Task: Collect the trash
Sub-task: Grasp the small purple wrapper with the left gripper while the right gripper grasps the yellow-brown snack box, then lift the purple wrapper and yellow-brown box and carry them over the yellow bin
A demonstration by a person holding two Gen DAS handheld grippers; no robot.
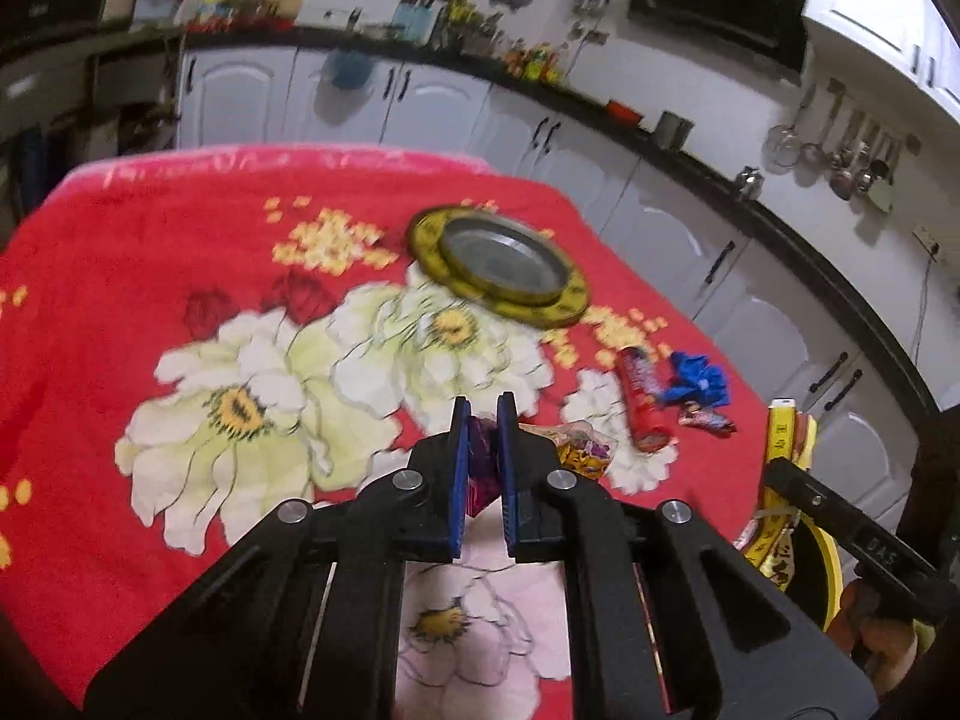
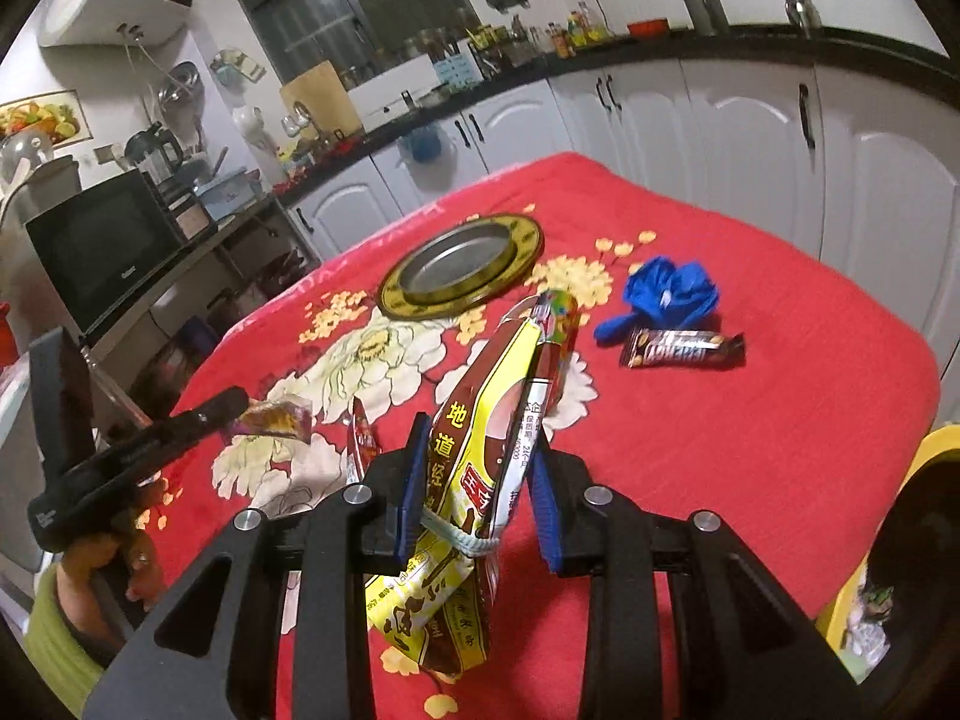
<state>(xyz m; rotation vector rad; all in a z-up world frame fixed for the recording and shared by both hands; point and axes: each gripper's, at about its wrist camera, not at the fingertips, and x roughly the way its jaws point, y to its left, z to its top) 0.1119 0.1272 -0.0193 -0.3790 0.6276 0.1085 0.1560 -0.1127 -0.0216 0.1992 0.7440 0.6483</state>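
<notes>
From the left wrist camera, the left gripper [image 1: 483,414] hovers over the red flowered tablecloth [image 1: 120,276], its blue pads pinched close on a small purple wrapper [image 1: 480,450] caught between them. Just to the right of those fingers lies a crumpled yellow-and-purple wrapper [image 1: 585,450] on the cloth, and further right a red tube-shaped wrapper [image 1: 641,399] lies touching a crumpled blue glove [image 1: 696,384], with a dark candy bar wrapper [image 1: 707,420] just below the glove. Toward the far end of the table sits a round metal tray with a gold rim [image 1: 498,264], somewhat blurred. At the right edge the other gripper's black arm crosses in front of a yellow bin [image 1: 825,564]. From the right wrist camera, the right gripper [image 2: 480,450] grasps a large yellow-and-brown snack bag [image 2: 480,438], which stands upright between the blue pads and hangs down below them. Beyond the bag on the cloth lie the blue glove [image 2: 669,291] and, just in front of it, the dark candy bar wrapper [image 2: 684,349]; the gold-rimmed tray [image 2: 462,267] sits farther back. At the left, the left gripper [image 2: 240,405] comes in with the small purple wrapper [image 2: 276,420] at its tip, and a red wrapper [image 2: 360,441] stands beside the right gripper's left finger. The yellow bin [image 2: 936,438] shows at the right edge, off the table.
</notes>
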